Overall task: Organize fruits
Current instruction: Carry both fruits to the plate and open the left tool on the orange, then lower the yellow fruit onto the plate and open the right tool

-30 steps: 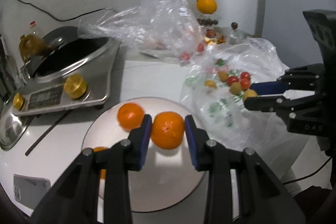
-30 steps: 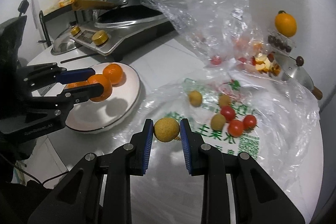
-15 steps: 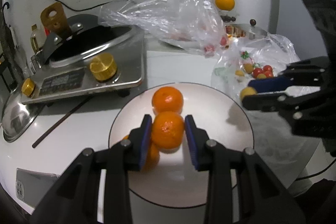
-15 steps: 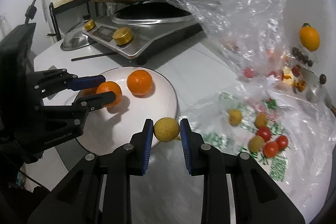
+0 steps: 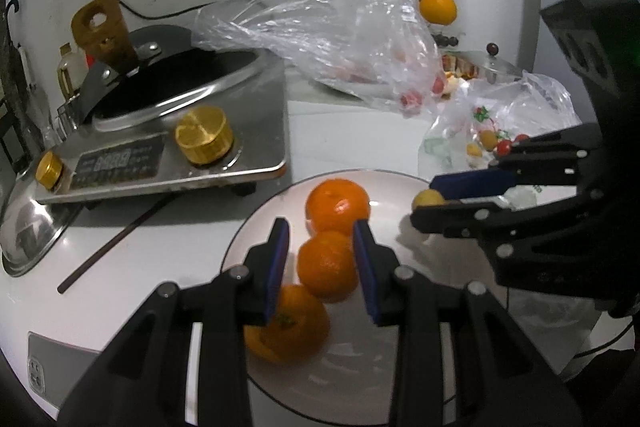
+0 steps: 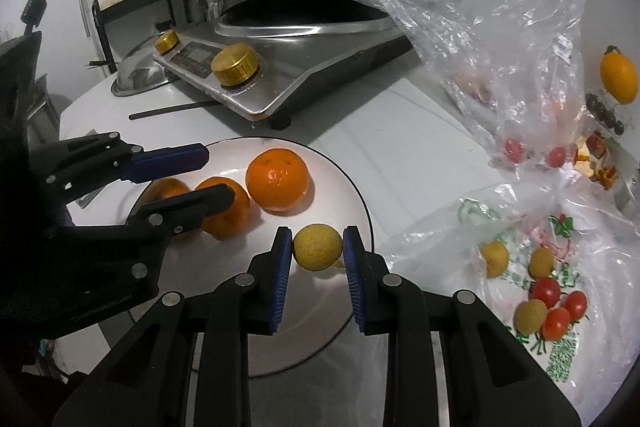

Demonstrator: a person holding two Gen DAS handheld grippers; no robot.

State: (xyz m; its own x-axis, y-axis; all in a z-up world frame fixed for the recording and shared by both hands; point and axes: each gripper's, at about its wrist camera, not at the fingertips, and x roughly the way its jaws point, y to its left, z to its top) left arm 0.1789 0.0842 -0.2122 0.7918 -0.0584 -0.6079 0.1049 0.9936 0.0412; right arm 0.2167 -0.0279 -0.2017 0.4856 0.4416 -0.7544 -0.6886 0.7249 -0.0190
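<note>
A white plate [image 5: 404,379] [image 6: 352,195] holds three oranges in a row [image 5: 337,205] [image 5: 327,265] [image 5: 288,327]. My left gripper [image 5: 320,259] is open around the middle orange, its pads apart from the fruit. In the right wrist view that gripper [image 6: 200,175] shows over the middle orange [image 6: 228,203]. My right gripper [image 6: 318,255] is shut on a small yellow fruit [image 6: 318,247] above the plate's right part; it also shows in the left wrist view [image 5: 427,198]. More small yellow and red fruits [image 6: 548,299] lie on a printed plastic bag.
An induction cooker [image 5: 160,151] with a wok [image 6: 296,11] stands behind the plate. A clear plastic bag [image 5: 360,39] holding red fruits lies at the back. A chopstick [image 5: 116,243] lies on the counter left of the plate. A steel lid [image 5: 24,235] sits at far left.
My left gripper set its orange down between the other two and opened. My right gripper carried the yellow fruit left from the bag to over the plate.
</note>
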